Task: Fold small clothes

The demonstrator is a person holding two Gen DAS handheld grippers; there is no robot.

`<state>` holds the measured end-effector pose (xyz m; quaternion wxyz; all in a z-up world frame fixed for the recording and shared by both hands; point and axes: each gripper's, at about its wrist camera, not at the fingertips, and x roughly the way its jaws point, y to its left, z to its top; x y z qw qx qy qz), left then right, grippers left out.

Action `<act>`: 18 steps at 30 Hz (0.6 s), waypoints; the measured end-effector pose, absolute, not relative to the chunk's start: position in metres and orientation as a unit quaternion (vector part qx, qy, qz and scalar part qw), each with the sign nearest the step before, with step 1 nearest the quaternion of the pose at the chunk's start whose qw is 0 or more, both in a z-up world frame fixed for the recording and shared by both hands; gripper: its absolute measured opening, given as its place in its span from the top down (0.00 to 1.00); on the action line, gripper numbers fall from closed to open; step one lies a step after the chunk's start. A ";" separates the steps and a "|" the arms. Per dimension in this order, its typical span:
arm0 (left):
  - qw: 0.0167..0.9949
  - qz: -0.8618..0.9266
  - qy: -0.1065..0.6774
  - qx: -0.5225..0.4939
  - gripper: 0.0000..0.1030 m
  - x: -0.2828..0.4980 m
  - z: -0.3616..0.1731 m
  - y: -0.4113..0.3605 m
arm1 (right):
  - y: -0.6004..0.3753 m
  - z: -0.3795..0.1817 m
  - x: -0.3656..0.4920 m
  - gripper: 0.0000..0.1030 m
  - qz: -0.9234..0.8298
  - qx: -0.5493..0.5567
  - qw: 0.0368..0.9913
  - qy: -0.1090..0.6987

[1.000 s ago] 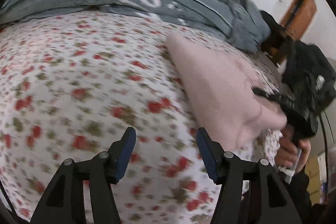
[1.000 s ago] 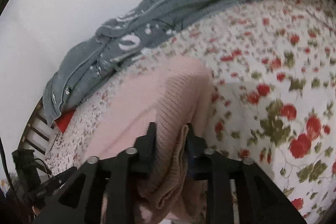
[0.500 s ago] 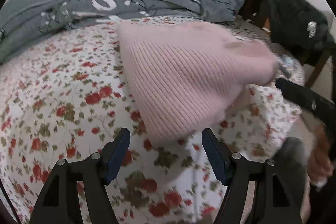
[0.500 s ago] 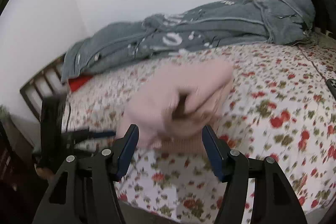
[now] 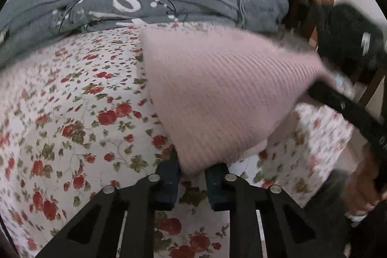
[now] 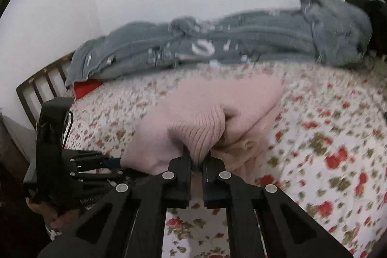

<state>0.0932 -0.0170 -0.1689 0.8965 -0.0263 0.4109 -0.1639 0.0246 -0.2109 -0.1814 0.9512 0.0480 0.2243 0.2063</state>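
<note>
Two corners of a ribbed pink knit [image 5: 217, 98], each pinched: left claw [image 5: 192, 173] closing, right claw [image 6: 197, 163] clamped.

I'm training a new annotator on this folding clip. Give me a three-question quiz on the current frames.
1. True or false: the pink knit garment lies on a floral bedsheet.
2. Which does the right tongs pinch: A) the grey blanket, B) the pink garment, C) nothing?
3. Fill in: the left tongs, its jaws closing, has the garment's near ____ between its pads.

Key: 1 true; 2 B; 3 corner.
</note>
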 end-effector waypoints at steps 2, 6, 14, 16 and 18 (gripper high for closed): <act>0.890 -0.175 0.417 -0.062 0.86 0.095 -0.170 -0.006 | -0.227 -0.180 0.019 0.94 0.214 0.079 0.950 0.214; 0.890 -0.175 0.416 -0.057 0.86 0.092 -0.177 -0.008 | -0.233 -0.205 0.026 0.94 0.206 0.088 0.941 0.255; 0.874 -0.186 0.441 -0.084 0.82 0.088 -0.188 0.004 | -0.229 -0.228 0.033 0.94 0.203 0.084 0.928 0.301; 0.874 -0.189 0.441 -0.082 0.82 0.082 -0.184 0.009 | -0.225 -0.223 0.029 0.87 0.210 0.065 0.929 0.298; 0.876 -0.184 0.440 -0.069 0.77 0.076 -0.181 0.015 | -0.227 -0.211 0.022 0.83 0.219 0.068 0.931 0.283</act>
